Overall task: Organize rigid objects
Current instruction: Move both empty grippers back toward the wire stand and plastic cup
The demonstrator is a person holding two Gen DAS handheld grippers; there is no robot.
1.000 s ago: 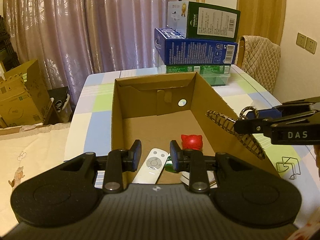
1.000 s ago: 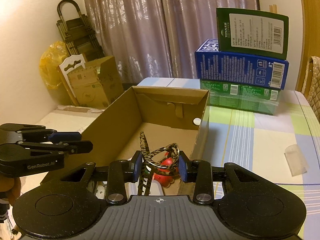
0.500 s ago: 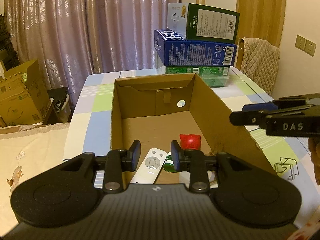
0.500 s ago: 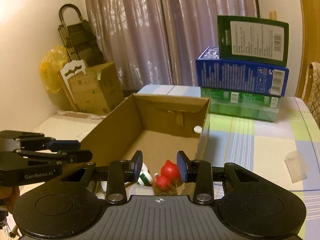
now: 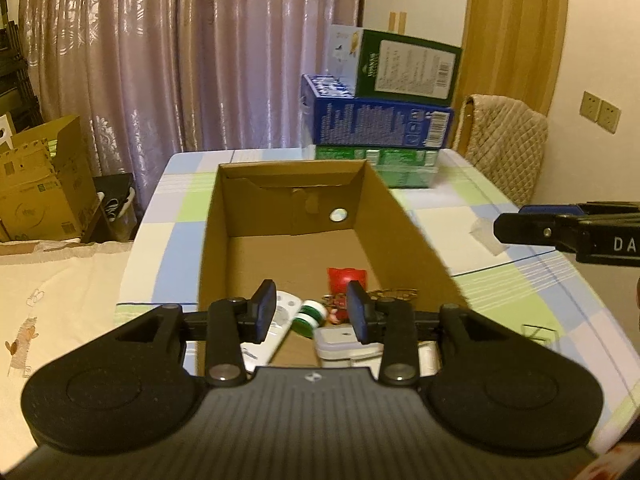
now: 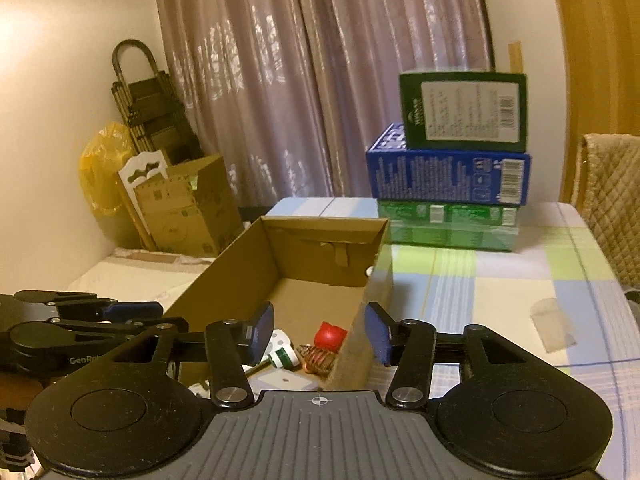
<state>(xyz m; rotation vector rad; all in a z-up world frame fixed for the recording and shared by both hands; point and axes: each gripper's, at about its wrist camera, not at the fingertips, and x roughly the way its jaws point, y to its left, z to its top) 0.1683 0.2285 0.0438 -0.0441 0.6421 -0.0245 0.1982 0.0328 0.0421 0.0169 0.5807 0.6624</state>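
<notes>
An open cardboard box point(image 5: 404, 224) point(image 6: 236, 264) stands on the checked table. Inside its near end lie a white remote point(image 5: 276, 332), a green-and-white jar point(image 5: 308, 316) point(image 6: 285, 357), a red toy point(image 5: 346, 278) point(image 6: 329, 334), a white flat case point(image 5: 340, 346) and a patterned hair clip point(image 6: 318, 362) point(image 5: 390, 293). My left gripper point(image 5: 312, 316) is open and empty above the box's near end. My right gripper point(image 6: 318, 334) is open and empty, its fingers either side of the box's right wall.
Stacked green, blue and dark green cartons point(image 5: 380, 120) point(image 6: 452, 184) stand at the table's far end. A padded chair point(image 5: 504, 144) is at the right. A clear plastic piece point(image 6: 554, 324) and a wire clip point(image 5: 538, 334) lie on the table right of the box. Cardboard boxes point(image 5: 36, 192) stand left on the floor.
My right gripper opened and let the patterned hair clip drop into the box, then drew back to the right over the box wall. Both cameras have risen slightly.
</notes>
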